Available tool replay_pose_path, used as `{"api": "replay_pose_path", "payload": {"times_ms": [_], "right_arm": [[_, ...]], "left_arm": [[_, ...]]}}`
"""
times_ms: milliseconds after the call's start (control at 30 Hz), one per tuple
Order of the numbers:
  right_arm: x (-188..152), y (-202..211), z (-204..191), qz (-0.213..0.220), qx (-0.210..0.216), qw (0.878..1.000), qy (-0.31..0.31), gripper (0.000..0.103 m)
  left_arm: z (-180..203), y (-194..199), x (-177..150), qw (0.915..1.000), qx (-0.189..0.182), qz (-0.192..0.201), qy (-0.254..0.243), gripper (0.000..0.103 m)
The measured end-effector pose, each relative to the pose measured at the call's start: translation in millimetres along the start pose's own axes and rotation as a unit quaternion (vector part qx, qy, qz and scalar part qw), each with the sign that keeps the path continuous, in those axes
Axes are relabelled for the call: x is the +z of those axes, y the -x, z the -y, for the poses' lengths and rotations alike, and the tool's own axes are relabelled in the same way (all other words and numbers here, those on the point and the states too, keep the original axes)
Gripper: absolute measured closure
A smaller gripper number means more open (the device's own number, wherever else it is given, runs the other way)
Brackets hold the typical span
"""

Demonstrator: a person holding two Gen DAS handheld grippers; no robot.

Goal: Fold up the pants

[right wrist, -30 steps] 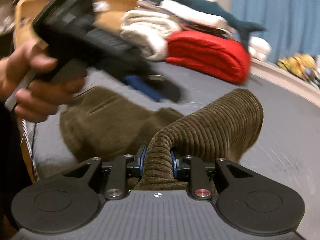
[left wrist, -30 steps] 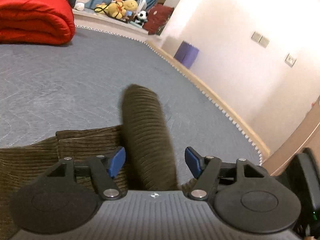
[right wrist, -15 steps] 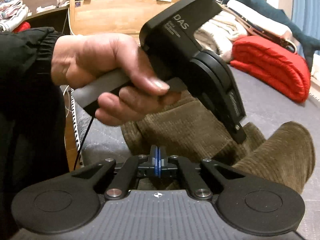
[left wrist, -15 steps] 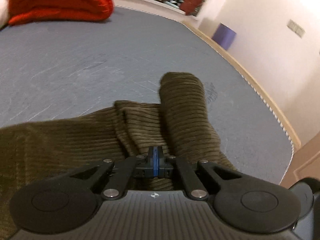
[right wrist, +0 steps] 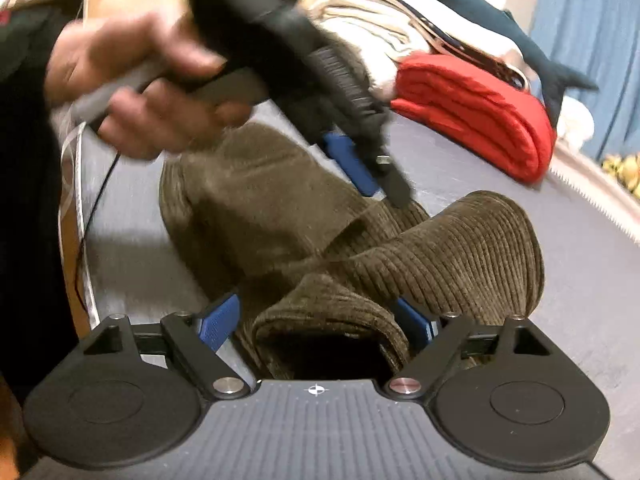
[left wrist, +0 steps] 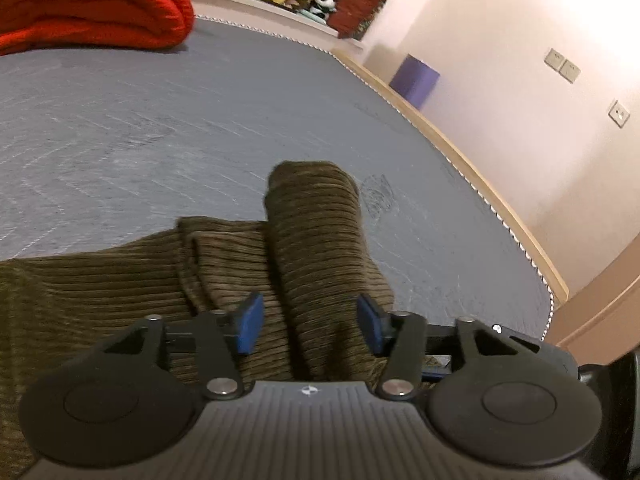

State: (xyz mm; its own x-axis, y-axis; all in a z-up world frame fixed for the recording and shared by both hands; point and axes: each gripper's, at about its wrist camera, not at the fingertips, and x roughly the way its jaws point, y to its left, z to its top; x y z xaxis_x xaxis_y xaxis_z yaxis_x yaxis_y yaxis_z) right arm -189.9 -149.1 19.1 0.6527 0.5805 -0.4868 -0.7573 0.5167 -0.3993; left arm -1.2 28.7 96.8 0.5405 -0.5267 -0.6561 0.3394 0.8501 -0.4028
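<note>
Over on the left, the person's hand [right wrist: 132, 88] carries the left gripper [left wrist: 310, 326], and its jaws are opening as we watch, blue pads clear of the fabric on both sides with a ribbed ridge of the pants [left wrist: 316, 248] running straight out between them. Those brown corduroy pants lie bunched on the grey bed [left wrist: 160, 120], the bulk of the cloth spreading off to the left of that gripper, the raised roll pointing away toward the far edge of the bed. Moving right, the right gripper [right wrist: 316, 320] is opening too, pads standing wide, with a folded hem sitting loose in the gap, a dark hollow showing inside it, nothing pinched. From its view the roll arcs away up and to the right, and the flatter part stretches off up and left beneath the other gripper. So the long axis of that roll runs forward from both grippers, and both sit at its near end, neither clearly nearer. Looks like a fold has been set down here; any next grab, I'd judge, starts from this near hem.
</note>
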Motion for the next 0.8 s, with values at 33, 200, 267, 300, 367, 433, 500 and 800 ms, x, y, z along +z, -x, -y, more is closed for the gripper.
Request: {"api": "replay_pose_path", "payload": {"times_ms": [33, 200, 267, 300, 367, 433, 500, 800], "right_arm": [[-2.4, -0.2, -3.3, -0.003, -0.008, 1.0, 0.013, 0.019], [-0.5, -2.2, -14.6, -0.009, -0.009, 0.999, 0.044, 0.053], [1.5, 1.7, -16.0, 0.002, -0.007, 0.999, 0.044, 0.07], [3.5, 5.6, -16.3, 0.016, -0.006, 0.999, 0.043, 0.073], [5.0, 17.5, -16.7, 0.045, 0.005, 0.999, 0.031, 0.077], [6.6, 23.5, -14.3, 0.058, 0.014, 0.998, 0.024, 0.077], [7.3, 20.8, -10.8, 0.053, 0.009, 0.998, 0.028, 0.076], [31.5, 39.3, 31.2, 0.156, 0.16, 0.965, -0.134, 0.035]], "left_arm": [[2.4, -4.7, 0.7, 1.0, 0.0, -0.004, 0.0, 0.037], [7.7, -29.2, 4.8, 0.9997, 0.005, -0.023, 0.009, 0.022], [7.3, -38.4, 6.2, 0.9993, 0.006, -0.032, 0.017, 0.022], [7.1, -42.5, 6.3, 0.9992, 0.007, -0.036, 0.019, 0.023], [7.9, -48.7, 6.3, 0.9991, 0.009, -0.039, 0.017, 0.039], [8.2, -48.5, 6.0, 0.9992, 0.017, -0.036, 0.006, 0.077], [6.7, -43.1, 6.7, 0.9993, 0.021, -0.031, 0.001, 0.084], [-57.5, 51.7, 3.8, 0.9939, 0.067, 0.056, 0.067, 0.086]]}}
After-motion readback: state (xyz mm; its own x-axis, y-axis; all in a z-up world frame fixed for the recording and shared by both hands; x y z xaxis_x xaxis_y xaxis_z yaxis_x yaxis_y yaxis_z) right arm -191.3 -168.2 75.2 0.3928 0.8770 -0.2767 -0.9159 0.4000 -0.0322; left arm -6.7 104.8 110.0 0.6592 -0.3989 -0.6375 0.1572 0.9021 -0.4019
